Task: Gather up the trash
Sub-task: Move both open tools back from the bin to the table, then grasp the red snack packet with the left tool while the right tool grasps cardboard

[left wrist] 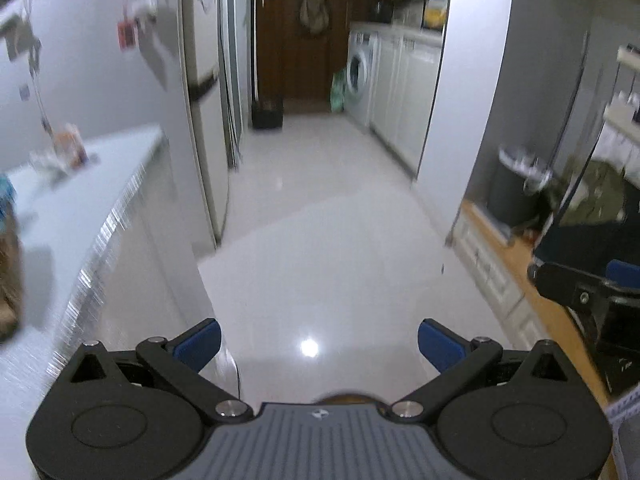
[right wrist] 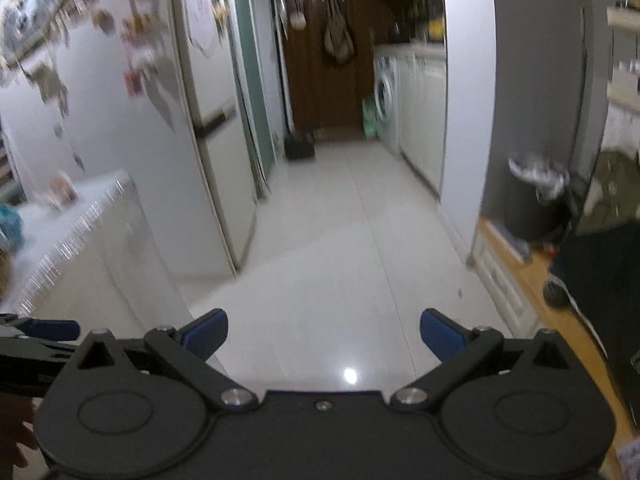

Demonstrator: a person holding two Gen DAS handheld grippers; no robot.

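Blurred kitchen, no legible writing, left hand-held gripper (left wrist: 319, 344) wide open, empty, right hand-held gripper (right wrist: 324, 336) likewise.

Right hand-held gripper (right wrist: 323, 334) gapes above white floor (right wrist: 340, 248).

A glossy white tile floor (left wrist: 320, 216) runs toward a dark wooden door (left wrist: 296, 40). A front-loading washing machine (left wrist: 360, 72) stands against white cabinets (left wrist: 404, 92) on the right. A tall refrigerator (right wrist: 212, 120) stands on the left, beside a white countertop (left wrist: 80, 200). A black crate (right wrist: 299, 146) sits by the door.
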